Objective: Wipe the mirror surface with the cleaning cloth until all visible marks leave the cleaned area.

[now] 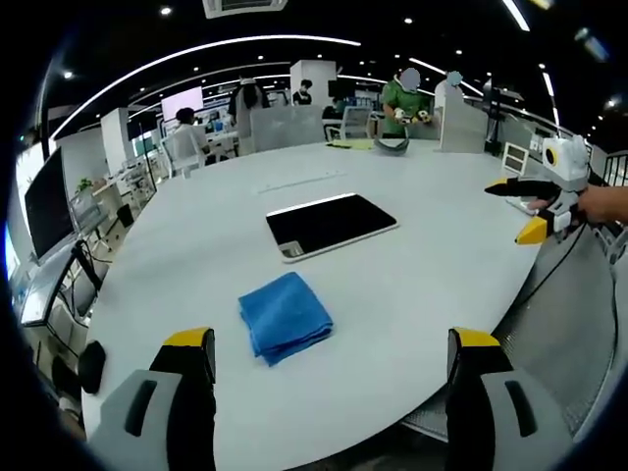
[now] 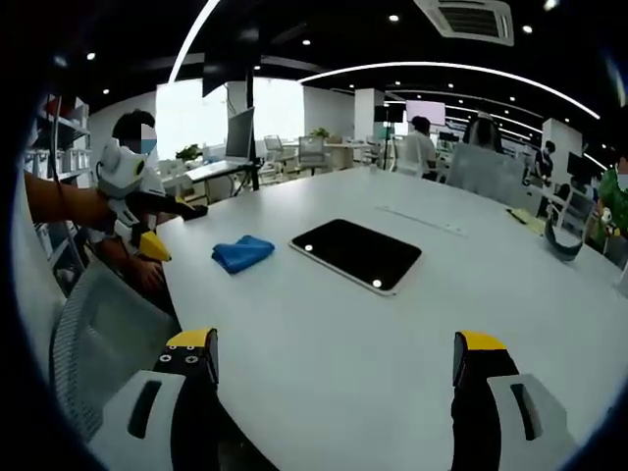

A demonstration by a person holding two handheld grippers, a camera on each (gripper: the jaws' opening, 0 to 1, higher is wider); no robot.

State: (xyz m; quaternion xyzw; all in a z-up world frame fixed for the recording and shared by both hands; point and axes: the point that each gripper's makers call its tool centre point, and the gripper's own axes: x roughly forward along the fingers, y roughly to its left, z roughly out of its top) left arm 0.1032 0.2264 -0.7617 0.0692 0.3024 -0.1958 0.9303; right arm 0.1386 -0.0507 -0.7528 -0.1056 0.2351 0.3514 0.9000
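Left gripper view: left gripper (image 1: pixel 334 363) spread wide, nothing between the yellow-tipped jaws, poised at the near edge of the white table (image 1: pixel 442 265). Blue cleaning cloth (image 1: pixel 285 316) folded flat on the table just ahead, nearer the left jaw than the right, touching neither. Mirror (image 1: pixel 331 224) flat on the table beyond the cloth, dark surface, pale rim, close to the cloth but apart from it; marks on the surface too small to tell. Right gripper (image 1: pixel 530 206) off to the far right over the table edge, held by a hand, jaws parted and empty. Right gripper view: right gripper (image 2: pixel 334 365) likewise released, jaws far apart with bare table (image 2: pixel 324 363) between them. Mirror (image 2: pixel 357 253) ahead and roughly centred between the jaws, well beyond the tips. Cleaning cloth (image 2: pixel 242 252) ahead and left, just beside the mirror's left end, not touching. Left gripper (image 2: pixel 167 226) further left at the table edge, jaws parted, empty, short of the cloth. Mesh chair back (image 2: pixel 103 339) low on the left beside the left jaw. People (image 1: pixel 402 98) at desks well behind the table.
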